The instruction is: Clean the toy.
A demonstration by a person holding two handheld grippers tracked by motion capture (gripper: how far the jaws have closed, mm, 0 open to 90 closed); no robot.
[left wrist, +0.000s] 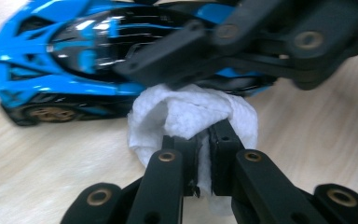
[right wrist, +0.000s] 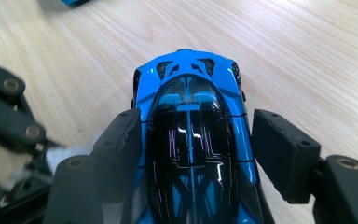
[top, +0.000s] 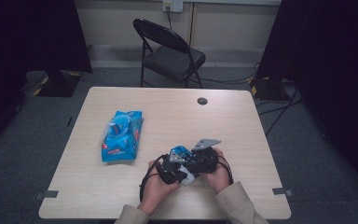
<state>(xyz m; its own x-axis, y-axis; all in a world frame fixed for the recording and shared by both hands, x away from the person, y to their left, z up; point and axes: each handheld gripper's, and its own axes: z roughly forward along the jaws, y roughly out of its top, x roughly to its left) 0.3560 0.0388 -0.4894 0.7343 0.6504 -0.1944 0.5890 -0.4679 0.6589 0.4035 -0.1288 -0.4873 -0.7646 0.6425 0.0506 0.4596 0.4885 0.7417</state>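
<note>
We're wiping down a blue toy car [right wrist: 193,154] w/ a white wipe [left wrist: 191,116], and by our read we're mid-job, not at the start or end. The wipe is out of the blue wipes pack [top: 121,136], which lies on the counter [top: 242,121] well apart to the left of our hands. The left gripper [left wrist: 204,154] has its jaws pressed together, pinching a bunched fold of the wipe; in the left gripper view the wipe touches the car's side, just under the other gripper's arm. The right gripper [right wrist: 193,149] straddles the car: its jaws sit on both flanks, one pad tight to the body, the other w/ a sliver of gap showing, so we take it as a steadying hold. How much of the body is already clean we can't tell; the roof looks glossy. Prob. left to do: rest of the sides, the ends, then set the car down and drop the wipe.

The car is near the counter's front edge, btw. our two hands. Its long axis runs along the right gripper's line, one end pointing away from that gripper's camera. Front or rear end? Can't say for sure.
</note>
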